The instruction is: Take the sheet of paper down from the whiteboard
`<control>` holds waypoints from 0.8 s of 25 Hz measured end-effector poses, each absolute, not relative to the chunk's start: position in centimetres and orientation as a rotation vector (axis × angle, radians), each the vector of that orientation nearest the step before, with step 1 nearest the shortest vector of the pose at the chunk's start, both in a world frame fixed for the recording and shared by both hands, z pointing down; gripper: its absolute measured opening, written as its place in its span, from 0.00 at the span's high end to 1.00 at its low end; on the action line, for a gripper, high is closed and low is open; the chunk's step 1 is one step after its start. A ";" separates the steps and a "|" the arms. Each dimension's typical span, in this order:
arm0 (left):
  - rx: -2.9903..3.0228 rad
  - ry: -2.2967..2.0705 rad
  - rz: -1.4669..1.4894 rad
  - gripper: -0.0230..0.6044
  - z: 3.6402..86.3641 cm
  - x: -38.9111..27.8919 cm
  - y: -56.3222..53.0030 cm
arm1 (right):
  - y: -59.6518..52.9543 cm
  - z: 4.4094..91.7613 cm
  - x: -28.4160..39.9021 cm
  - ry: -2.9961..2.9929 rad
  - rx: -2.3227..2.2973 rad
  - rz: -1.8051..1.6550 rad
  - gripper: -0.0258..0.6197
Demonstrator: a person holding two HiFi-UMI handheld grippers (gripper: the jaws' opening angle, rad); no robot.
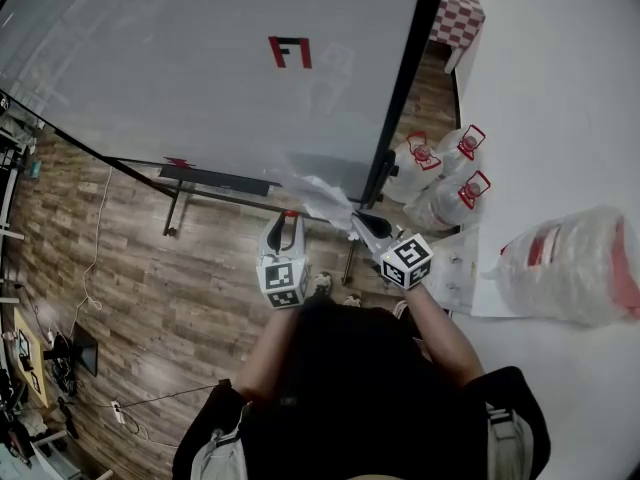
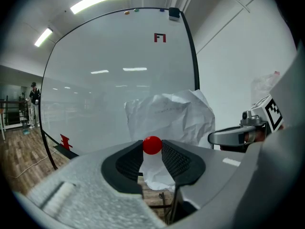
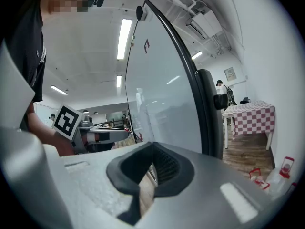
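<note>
In front of the large white whiteboard (image 1: pixel 230 68), the crumpled white sheet of paper (image 1: pixel 318 194) is clear of the board face and hangs at the tips of the two tools. The right gripper (image 1: pixel 358 220) has its jaws pressed together, with an edge of the paper at their tip. In its own view the pads meet and little of the paper can be made out. The left gripper (image 2: pixel 152 149) pinches a round red magnet (image 2: pixel 152 145) between its pads, with the paper just behind it.

On the wooden floor (image 1: pixel 150 288) right of the board stand three clear plastic water jugs (image 1: pixel 418 163) with red caps; whether they hold water I cannot tell. Near the white wall (image 1: pixel 560 88), a clear plastic bag (image 1: pixel 570 265) holds something red and white, blurred through the film.
</note>
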State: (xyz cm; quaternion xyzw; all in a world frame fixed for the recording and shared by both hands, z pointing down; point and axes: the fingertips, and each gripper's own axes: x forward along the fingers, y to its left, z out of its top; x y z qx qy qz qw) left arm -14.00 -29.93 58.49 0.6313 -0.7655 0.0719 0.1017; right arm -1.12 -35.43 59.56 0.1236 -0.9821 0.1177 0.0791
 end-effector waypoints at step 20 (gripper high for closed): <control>1.947 -2.213 0.215 0.76 58.0 -10.0 -28.1 | -33.3 60.0 2.5 -2.962 0.444 0.388 0.95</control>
